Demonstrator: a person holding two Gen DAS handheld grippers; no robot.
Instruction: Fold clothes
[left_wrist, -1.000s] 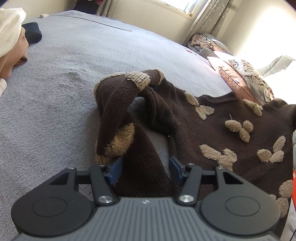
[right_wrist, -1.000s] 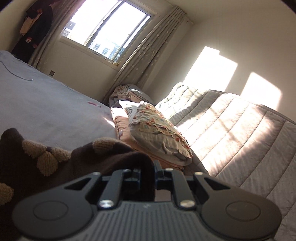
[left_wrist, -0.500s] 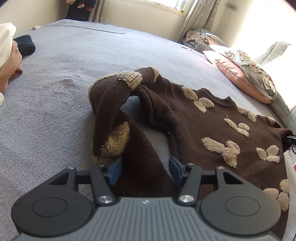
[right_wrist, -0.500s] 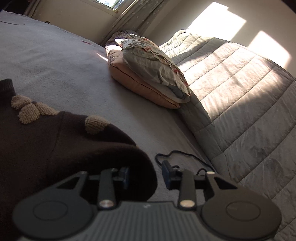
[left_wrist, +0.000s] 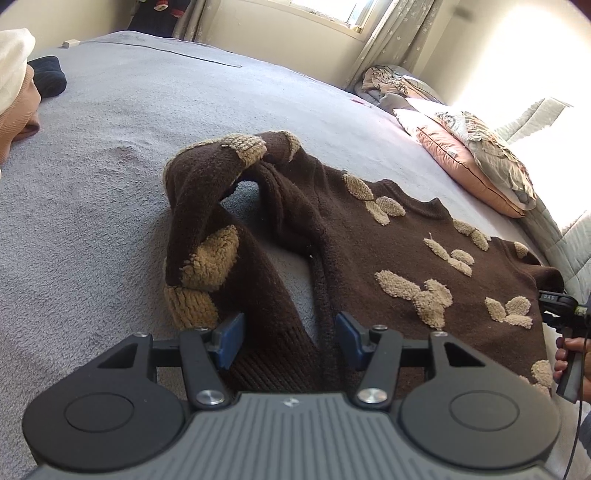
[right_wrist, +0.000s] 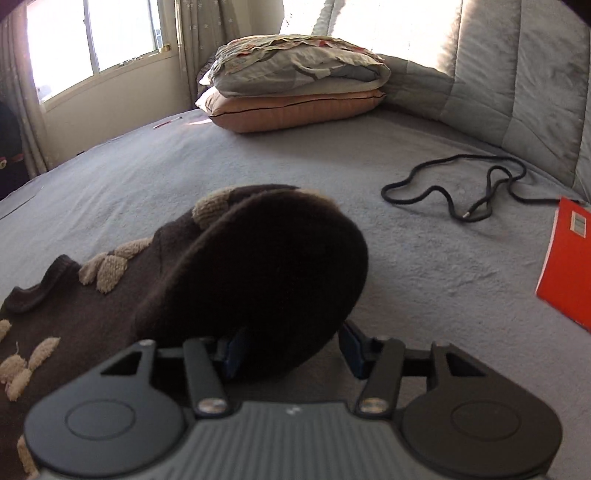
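Brown sweater (left_wrist: 388, 266) lies spread on grey bed (left_wrist: 129, 155), one sleeve (left_wrist: 199, 206) bunched and doubled over at its left. Left gripper (left_wrist: 290, 338): jaws apart, hem between them, not pinched. Right gripper (right_wrist: 291, 349): jaws apart, a raised fold of sweater (right_wrist: 266, 266) mounded over its left finger, blocking the view ahead. Nearby: black cable (right_wrist: 461, 192), red booklet (right_wrist: 565, 262), stacked pillows (right_wrist: 295, 85), clothes pile (left_wrist: 18, 96) at far left.
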